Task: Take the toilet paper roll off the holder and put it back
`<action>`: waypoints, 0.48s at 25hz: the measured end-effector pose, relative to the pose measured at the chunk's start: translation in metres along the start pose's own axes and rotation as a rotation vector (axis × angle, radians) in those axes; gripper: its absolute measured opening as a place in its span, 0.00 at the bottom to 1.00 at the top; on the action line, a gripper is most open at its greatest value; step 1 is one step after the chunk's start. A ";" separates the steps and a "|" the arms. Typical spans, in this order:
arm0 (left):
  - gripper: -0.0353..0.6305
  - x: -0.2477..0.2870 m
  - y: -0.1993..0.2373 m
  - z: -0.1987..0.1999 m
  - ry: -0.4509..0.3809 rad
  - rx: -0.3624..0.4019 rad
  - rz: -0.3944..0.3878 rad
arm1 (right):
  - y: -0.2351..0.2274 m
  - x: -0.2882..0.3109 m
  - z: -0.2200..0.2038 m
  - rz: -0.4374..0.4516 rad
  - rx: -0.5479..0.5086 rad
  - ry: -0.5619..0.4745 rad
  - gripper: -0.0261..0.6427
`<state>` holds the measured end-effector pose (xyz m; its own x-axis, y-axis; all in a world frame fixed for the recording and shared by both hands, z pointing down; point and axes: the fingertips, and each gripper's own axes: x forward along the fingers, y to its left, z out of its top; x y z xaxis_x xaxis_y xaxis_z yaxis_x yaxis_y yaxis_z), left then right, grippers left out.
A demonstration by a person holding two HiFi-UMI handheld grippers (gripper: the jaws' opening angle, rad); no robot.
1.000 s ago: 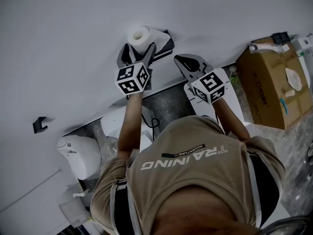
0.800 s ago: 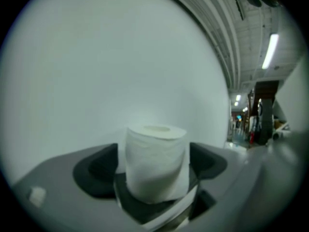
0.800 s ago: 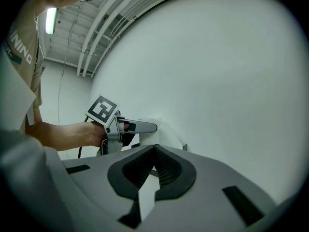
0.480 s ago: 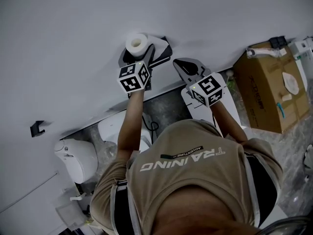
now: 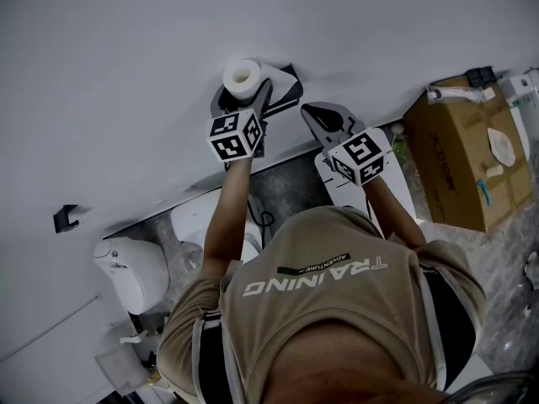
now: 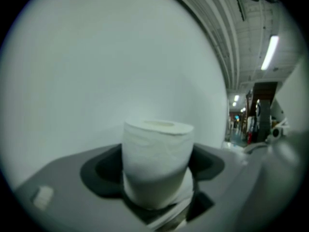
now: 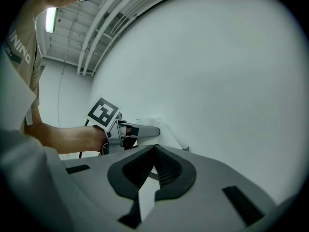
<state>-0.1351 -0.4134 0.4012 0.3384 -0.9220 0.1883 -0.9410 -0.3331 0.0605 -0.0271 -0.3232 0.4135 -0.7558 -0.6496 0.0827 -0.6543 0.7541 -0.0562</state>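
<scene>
1. Left gripper point(image 5: 242, 99): jaws spread around the toilet paper roll point(image 5: 242, 76) and have just been closing in. Pads not seen pressing on it.
2. Roll sits at the black wall holder point(image 5: 287, 83), core opening up, by the white wall point(image 5: 126, 74).
3. Right gripper point(image 5: 325, 123): clenched, empty, just right of the holder and apart from the roll.

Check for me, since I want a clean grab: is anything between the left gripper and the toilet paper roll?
Nothing visible does. The toilet paper roll already stands between the left gripper's fingers, which have just been closing around it. The right gripper is off to the side, shut.
</scene>
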 end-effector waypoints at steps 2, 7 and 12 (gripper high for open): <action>0.66 -0.007 -0.002 0.006 -0.031 0.002 -0.002 | 0.000 -0.002 -0.001 -0.007 0.001 -0.001 0.06; 0.66 -0.024 -0.006 0.021 -0.079 0.004 -0.018 | 0.008 -0.008 -0.002 -0.015 -0.003 0.000 0.06; 0.66 -0.049 -0.008 0.036 -0.134 -0.013 -0.025 | 0.019 -0.013 -0.002 -0.016 -0.011 0.000 0.06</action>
<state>-0.1440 -0.3728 0.3566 0.3589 -0.9318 0.0545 -0.9320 -0.3545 0.0760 -0.0294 -0.3006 0.4136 -0.7451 -0.6618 0.0832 -0.6662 0.7445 -0.0444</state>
